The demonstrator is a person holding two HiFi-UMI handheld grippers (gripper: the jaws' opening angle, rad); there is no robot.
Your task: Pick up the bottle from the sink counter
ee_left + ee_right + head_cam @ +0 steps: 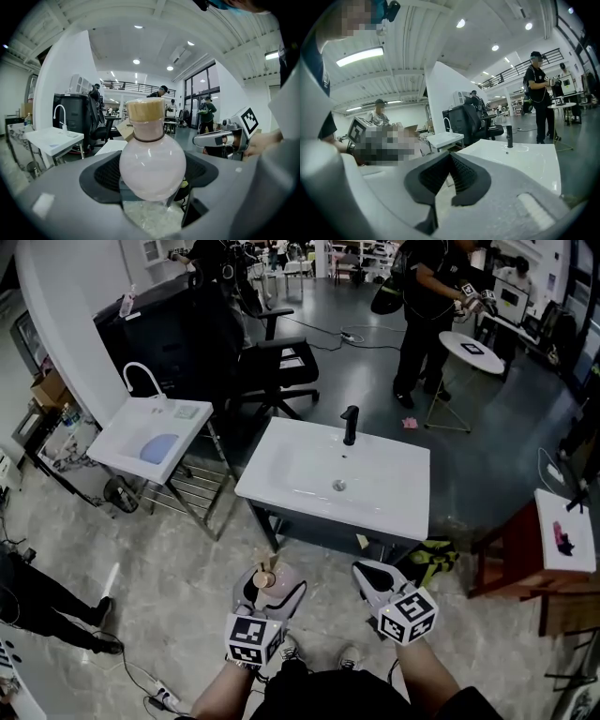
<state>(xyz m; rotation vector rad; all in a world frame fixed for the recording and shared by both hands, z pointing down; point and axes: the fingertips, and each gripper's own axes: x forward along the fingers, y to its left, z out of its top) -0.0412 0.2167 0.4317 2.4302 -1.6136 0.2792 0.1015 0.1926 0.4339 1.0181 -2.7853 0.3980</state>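
Note:
A round pink bottle (pixel 276 583) with a wooden stopper is held upright in my left gripper (pixel 268 596), low in the head view over the floor in front of the sink counter (pixel 375 486). In the left gripper view the bottle (pixel 152 161) fills the middle, its belly clamped in the left gripper (pixel 151 199). My right gripper (pixel 373 576) hovers just right of it, shut with nothing in it. In its own view the right gripper (pixel 450 156) has its black pads meeting, with the counter (pixel 525 159) and black faucet (pixel 509 136) ahead.
The white counter carries a black faucet (pixel 350 425). A second small sink (pixel 150 434) stands to the left, an office chair (pixel 274 367) behind. A person (pixel 424 315) stands at the back near a round table. A reddish table (pixel 530 549) is at the right.

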